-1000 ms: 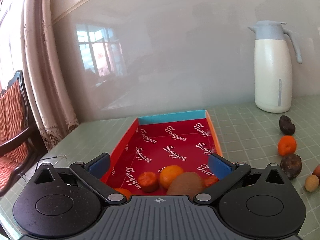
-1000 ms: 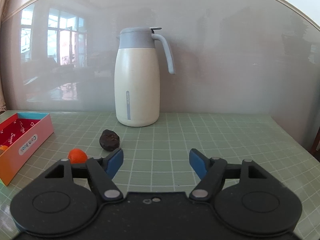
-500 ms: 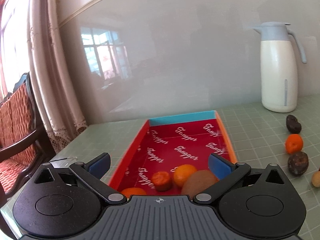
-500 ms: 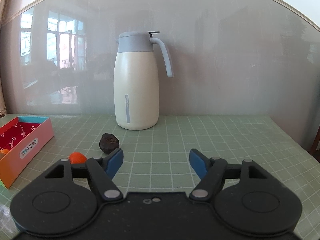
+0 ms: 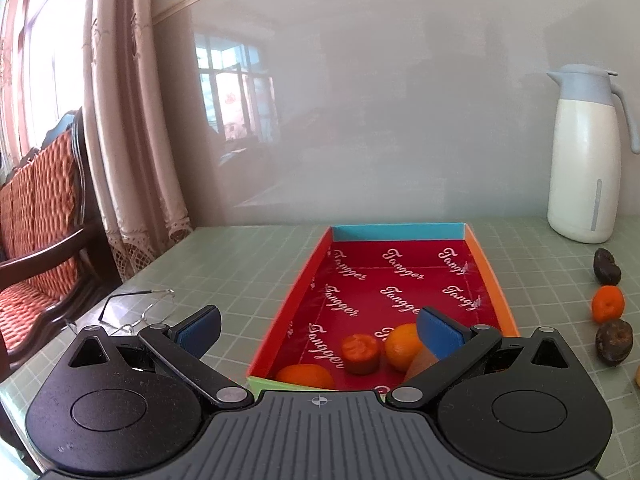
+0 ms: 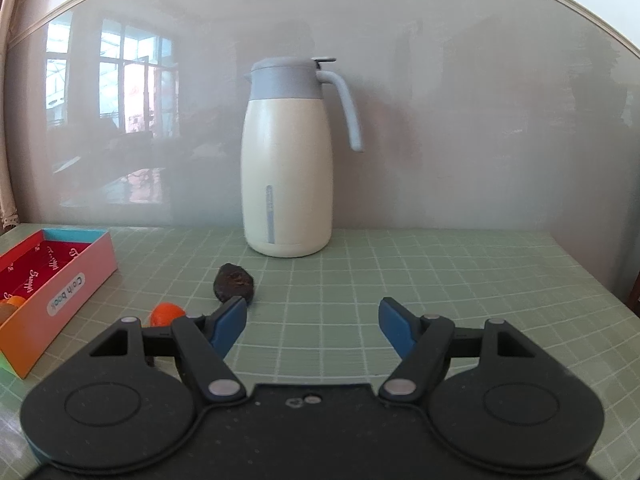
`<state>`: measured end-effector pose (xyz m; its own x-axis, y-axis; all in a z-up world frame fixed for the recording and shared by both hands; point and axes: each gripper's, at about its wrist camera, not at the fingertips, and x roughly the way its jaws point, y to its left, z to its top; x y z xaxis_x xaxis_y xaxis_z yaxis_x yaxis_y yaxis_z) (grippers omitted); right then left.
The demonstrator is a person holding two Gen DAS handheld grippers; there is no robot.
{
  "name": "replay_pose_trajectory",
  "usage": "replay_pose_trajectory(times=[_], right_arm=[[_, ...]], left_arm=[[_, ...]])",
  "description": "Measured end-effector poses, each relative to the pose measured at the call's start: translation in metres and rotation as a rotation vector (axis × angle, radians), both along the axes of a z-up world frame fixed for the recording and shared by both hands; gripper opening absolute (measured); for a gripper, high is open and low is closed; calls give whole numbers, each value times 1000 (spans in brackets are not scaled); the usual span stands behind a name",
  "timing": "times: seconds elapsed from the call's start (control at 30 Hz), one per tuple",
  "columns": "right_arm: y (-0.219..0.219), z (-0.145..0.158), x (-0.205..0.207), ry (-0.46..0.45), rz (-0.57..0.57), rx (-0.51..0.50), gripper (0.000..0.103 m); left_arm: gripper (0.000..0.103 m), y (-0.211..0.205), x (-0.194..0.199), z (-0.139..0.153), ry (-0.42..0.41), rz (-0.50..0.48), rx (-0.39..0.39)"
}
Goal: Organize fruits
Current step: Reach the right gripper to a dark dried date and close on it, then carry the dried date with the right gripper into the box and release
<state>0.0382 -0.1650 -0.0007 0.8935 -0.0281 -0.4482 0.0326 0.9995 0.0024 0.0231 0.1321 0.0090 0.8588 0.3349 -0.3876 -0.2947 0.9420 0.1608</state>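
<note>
A red-lined box [image 5: 486, 276] lies on the green grid table, with several fruits at its near end: an orange [image 5: 400, 346], a reddish-orange fruit [image 5: 360, 354], another orange [image 5: 306, 376] and a brown kiwi [image 5: 418, 364]. My left gripper [image 5: 318, 326] hovers open over the box's near end, empty. Right of the box lie two dark wrinkled fruits [image 5: 607, 267] [image 5: 614, 342] and a small orange [image 5: 608, 304]. My right gripper [image 6: 312, 320] stands open and empty above the mat, with a dark fruit [image 6: 234, 282] and a small orange [image 6: 166, 314] just left of its left finger.
A cream jug with a grey-blue lid [image 6: 288, 176] stands against the glossy back wall. Wire-rimmed glasses [image 5: 138, 306] lie near the table's left edge. A wooden chair with an orange cushion [image 5: 36, 216] and a curtain [image 5: 132, 120] stand beyond that edge.
The left gripper has shifted to the left, so the box and fruits now sit further right in its view and the glasses have come into sight. The right gripper has barely moved.
</note>
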Motion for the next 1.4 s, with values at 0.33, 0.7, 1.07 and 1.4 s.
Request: replay_pose_trajectory(times=[0.33,0.7,1.07,1.4], right_arm=[[52,-7,12,19,106,-49,73],[106,-23,20,74,230,-117,73],[141,-40,36,163,268,-145,60],[139,-51,45,241,216,-185,42]], left_arm=[[103,19,-8,0,-2,28,-29],[103,58,-18,-7,8,103,-60],[103,81,-25,-12,18,138,-85],[103,93,-27,-15,19,150,-113]])
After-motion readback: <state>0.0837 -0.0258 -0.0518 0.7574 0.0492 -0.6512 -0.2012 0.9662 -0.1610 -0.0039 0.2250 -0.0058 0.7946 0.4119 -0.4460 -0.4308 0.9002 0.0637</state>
